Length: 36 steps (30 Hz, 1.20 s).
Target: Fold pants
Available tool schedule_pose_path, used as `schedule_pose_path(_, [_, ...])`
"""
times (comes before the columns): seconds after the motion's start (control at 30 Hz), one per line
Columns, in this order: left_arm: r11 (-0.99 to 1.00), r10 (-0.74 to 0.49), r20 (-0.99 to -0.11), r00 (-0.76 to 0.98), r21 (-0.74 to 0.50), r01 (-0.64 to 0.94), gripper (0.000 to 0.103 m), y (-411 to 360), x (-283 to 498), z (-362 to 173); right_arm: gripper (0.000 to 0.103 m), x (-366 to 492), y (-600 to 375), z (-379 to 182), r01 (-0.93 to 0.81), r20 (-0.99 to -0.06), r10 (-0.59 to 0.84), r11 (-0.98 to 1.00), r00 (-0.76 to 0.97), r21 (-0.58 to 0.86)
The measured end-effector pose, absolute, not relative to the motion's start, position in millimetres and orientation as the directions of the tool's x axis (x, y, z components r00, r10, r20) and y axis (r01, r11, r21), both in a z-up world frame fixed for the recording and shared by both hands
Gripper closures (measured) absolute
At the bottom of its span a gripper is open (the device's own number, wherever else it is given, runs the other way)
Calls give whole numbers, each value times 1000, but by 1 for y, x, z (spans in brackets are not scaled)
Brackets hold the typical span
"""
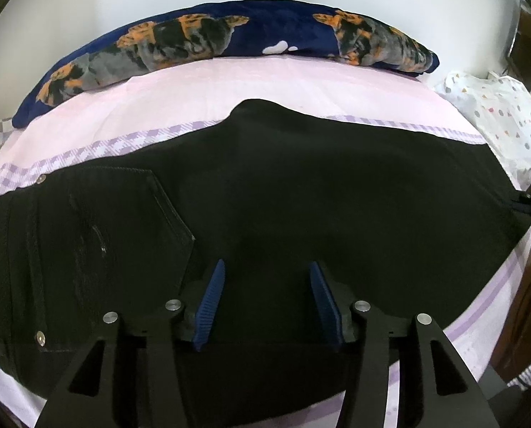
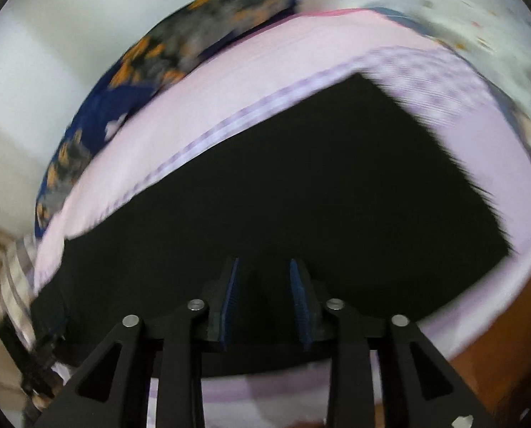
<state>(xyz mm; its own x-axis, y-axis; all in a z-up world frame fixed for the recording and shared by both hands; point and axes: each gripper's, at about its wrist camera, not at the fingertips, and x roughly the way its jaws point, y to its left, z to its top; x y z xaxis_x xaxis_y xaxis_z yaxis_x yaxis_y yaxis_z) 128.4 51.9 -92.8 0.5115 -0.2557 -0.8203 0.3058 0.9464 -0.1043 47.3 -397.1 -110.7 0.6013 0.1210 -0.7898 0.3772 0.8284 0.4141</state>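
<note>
The black ribbed-fabric pants (image 1: 301, 192) are spread flat across the bed's pink sheet, near its front edge; a stitched back pocket and metal rivets are seen facing up.

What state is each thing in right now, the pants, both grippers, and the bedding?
Pants: spread flat on the bed, back pocket up.
Left gripper: open, empty, over the pants.
Right gripper: open, empty, view blurred.
Blanket: bunched along the wall.
Sheet: smooth.

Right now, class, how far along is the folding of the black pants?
Done: the black pants lie flat on the pink sheet, seemingly folded leg over leg, pocket up. In hand: nothing; the left gripper and right gripper hover with jaws open. Left: folding the length.
</note>
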Motion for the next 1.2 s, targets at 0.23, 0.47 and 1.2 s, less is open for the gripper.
schedule_pose_path(0.23, [929,-311,-813,493,-152,337,51,36,123,-79,67,-20,-454,-107,507,-761,39,723,648,469])
schedule_pose_path(0.47, [895,-376,-807,455,-190,403,51,6,124,-71,67,-49,-485,-123,562,-749,24,645,662,517])
schedule_pose_path(1.2, [839,-404,-854,328,-203,504,48,-30,112,-91,95,-11,-503,-132,528,-689,8,637,725,562])
